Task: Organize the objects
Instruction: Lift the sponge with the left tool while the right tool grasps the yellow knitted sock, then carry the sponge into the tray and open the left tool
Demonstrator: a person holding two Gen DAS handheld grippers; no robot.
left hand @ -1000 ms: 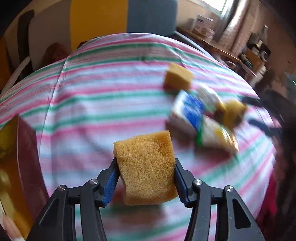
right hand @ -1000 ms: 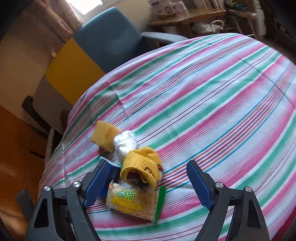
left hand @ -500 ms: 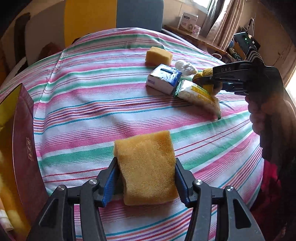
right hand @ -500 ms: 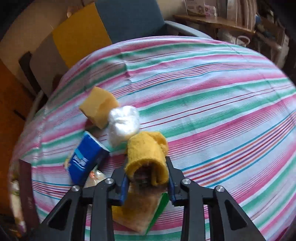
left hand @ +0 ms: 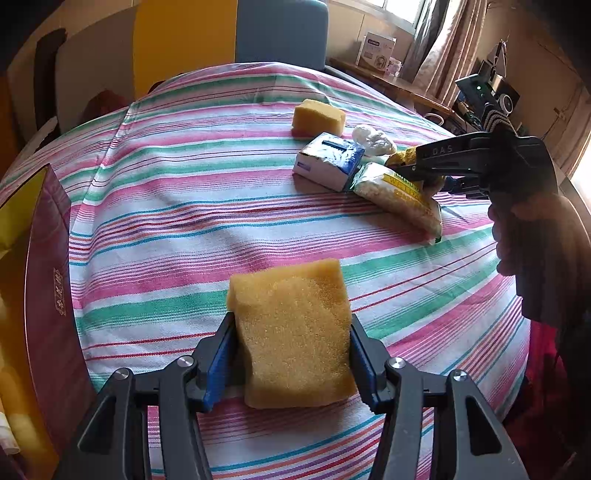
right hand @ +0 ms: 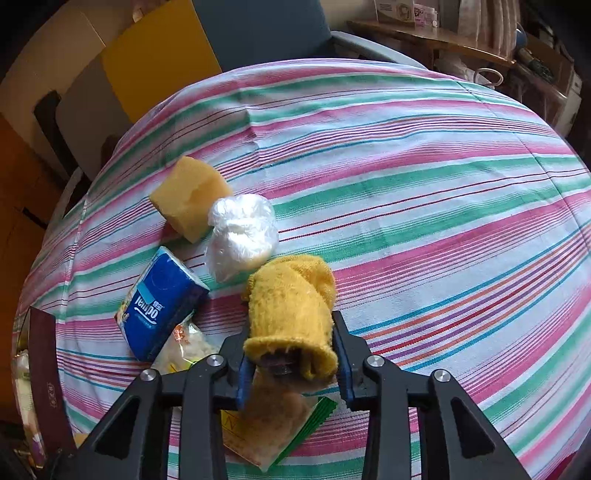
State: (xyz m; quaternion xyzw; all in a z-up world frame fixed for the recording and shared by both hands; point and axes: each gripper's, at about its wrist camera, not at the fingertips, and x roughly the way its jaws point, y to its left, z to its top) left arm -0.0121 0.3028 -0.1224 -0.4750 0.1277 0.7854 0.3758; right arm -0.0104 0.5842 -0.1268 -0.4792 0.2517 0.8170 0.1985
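My left gripper [left hand: 290, 354] is shut on a yellow sponge [left hand: 291, 332] and holds it just above the striped tablecloth [left hand: 184, 206]. My right gripper [right hand: 291, 363] is shut on a rolled yellow cloth [right hand: 291, 310]; it shows in the left wrist view [left hand: 417, 166] too. Beside the cloth lie a blue tissue pack [right hand: 162, 302], a white plastic-wrapped bundle [right hand: 240, 232], a second yellow sponge [right hand: 188, 199] and a snack packet [left hand: 399, 199], partly under the gripper.
A dark red box [left hand: 40, 295] with a yellow inside stands at the table's left edge. A blue and yellow chair [left hand: 229, 33] is behind the table. A wooden shelf [right hand: 424, 33] with boxes is at the back right.
My right gripper closed on the yellow cloth, having been open around it a second ago. My left gripper, still holding the sponge, swung its view across the table and steadied.
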